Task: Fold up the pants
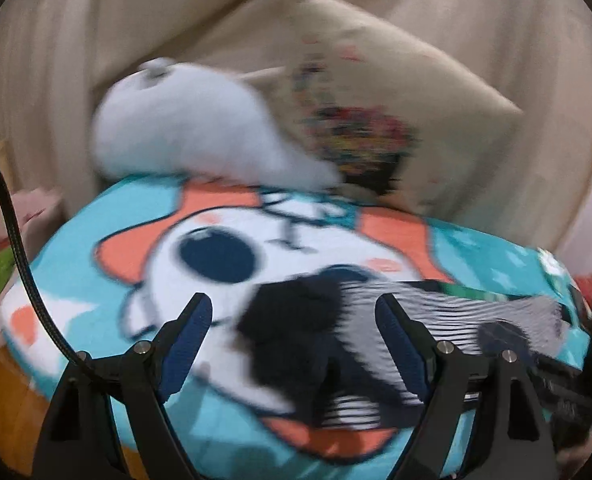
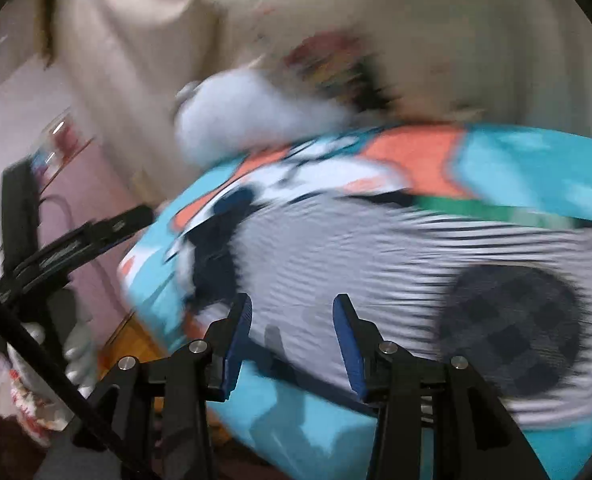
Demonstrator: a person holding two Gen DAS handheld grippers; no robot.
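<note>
The pants (image 2: 376,252) are black-and-white striped, with a dark checked oval patch (image 2: 508,328), and lie spread on a bedcover (image 2: 536,168) printed with a teal, orange and white cartoon. My right gripper (image 2: 291,310) hovers over their near edge, its blue pads apart and nothing pinched between them. In the left wrist view the pants (image 1: 436,312) lie crumpled, with a dark fold in the middle. My left gripper (image 1: 293,308) stands wide open just above that fold, gripping nothing. Both views are blurred.
A white plush toy (image 1: 183,128) and a beige pillow (image 1: 396,80) with a colourful print lie at the far end of the bed, against beige curtains. Wooden floor (image 1: 3,392) shows past the bed's left edge. A gloved hand (image 2: 75,344) holds a black tool at the left.
</note>
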